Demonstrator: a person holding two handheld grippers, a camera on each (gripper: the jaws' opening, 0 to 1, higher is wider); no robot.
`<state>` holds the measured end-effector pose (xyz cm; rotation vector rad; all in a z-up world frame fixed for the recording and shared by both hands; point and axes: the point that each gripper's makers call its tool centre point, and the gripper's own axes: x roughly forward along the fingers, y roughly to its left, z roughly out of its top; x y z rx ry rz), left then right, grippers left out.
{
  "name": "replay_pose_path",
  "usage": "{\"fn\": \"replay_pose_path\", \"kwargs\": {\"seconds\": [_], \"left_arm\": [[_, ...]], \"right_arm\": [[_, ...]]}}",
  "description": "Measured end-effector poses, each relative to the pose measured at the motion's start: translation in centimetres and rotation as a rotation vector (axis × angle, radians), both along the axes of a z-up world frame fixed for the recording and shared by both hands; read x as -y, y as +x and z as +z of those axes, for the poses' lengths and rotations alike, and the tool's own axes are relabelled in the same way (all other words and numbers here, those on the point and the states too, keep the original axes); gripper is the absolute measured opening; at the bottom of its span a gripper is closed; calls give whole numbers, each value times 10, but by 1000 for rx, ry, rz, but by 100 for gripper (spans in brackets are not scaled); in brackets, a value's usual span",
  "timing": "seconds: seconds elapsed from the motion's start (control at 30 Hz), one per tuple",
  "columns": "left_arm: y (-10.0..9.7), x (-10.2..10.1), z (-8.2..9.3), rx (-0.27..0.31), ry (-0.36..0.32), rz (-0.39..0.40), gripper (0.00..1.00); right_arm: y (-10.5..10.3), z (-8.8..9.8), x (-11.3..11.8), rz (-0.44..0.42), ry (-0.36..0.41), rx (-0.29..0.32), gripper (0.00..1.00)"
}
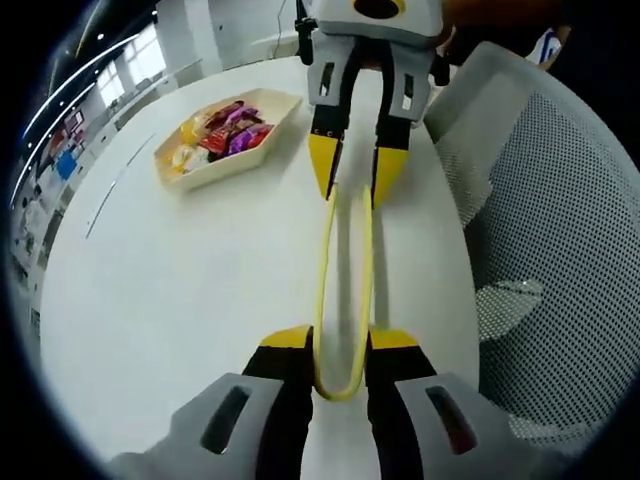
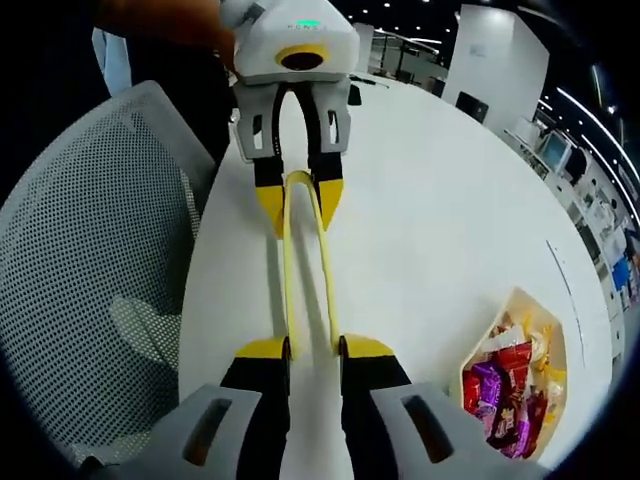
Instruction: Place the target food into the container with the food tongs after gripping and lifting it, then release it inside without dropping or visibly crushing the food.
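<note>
Yellow tongs (image 1: 343, 300) clamped at both ends: left gripper (image 1: 340, 352) fingers shut on looped end, right gripper (image 2: 312, 352) fingers on tips. Long axis runs gripper to gripper. Snack tray (image 1: 228, 138) lies beside tongs on counter (image 1: 180, 290), nearer right gripper.

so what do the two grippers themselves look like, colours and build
Both match: light grey moulded bodies with slotted cut-outs, black jaw arms and yellow wedge-shaped tips. The left gripper has the right gripper opposite it in its view. In the right gripper view, the left gripper's housing carries a yellow ring round a dark opening and a small green light on top. No cables or sleeves are clear.
</note>
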<state>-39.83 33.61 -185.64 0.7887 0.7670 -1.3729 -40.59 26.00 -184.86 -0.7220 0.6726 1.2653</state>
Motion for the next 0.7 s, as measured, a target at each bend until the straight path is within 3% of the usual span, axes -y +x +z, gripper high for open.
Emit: {"fn": "replay_pose_path", "kwargs": {"seconds": [0.37,0.53,0.57,0.63,0.7], "left_arm": [[0,-14,-2,-37,-3,72,18],[4,-20,-2,-24,-20,104,41],[6,-22,-1,-18,-26,119,45],[8,-24,1,-16,-46,156,52],[12,-24,8,-17,-104,219,61]], "right_arm": [[2,-5,1,0,-1,-23,18],[0,-4,0,-1,4,-23,22],[0,-5,1,18,-4,5,24],[4,-3,1,-9,2,22,29],[7,-4,5,-60,7,-5,30]]}}
